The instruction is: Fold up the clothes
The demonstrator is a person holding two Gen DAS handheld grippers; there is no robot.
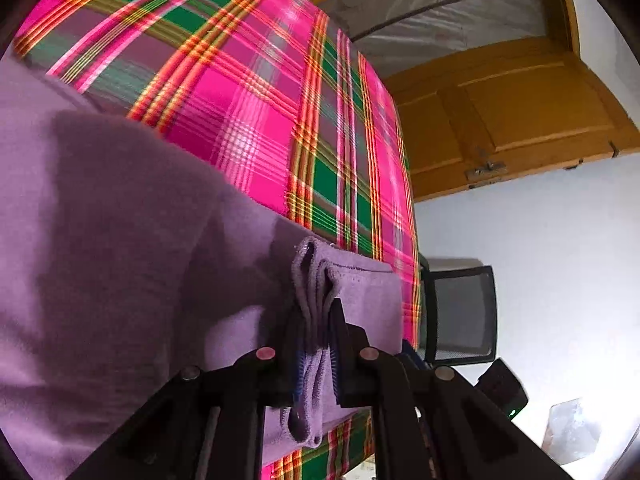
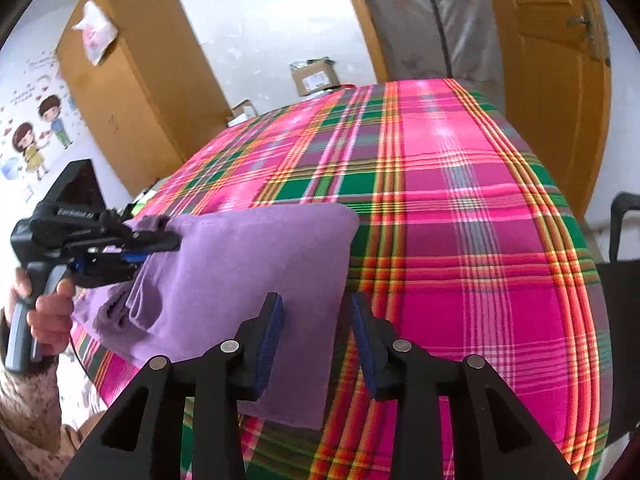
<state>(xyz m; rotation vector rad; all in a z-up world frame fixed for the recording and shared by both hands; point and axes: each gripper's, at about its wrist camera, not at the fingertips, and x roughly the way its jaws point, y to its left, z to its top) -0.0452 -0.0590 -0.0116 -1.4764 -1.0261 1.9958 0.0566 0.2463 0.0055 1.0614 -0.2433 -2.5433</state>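
While a black chair [image 1: 460, 312] stands beyond the plaid-covered table [image 2: 460, 240], the left gripper [image 1: 314, 344] clamps the purple garment's [image 2: 248, 264] bunched edge (right gripper [image 2: 318, 320] apart, empty).

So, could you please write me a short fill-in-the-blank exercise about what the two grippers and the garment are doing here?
1. The left gripper is shut on a bunched edge of the ____ garment.
2. The right gripper has its jaws ____, holding nothing.
3. The garment lies on a ____ patterned cloth.
4. Beyond the cloth stands a wooden ____ with a latch.

Missing words: purple; open; plaid; door
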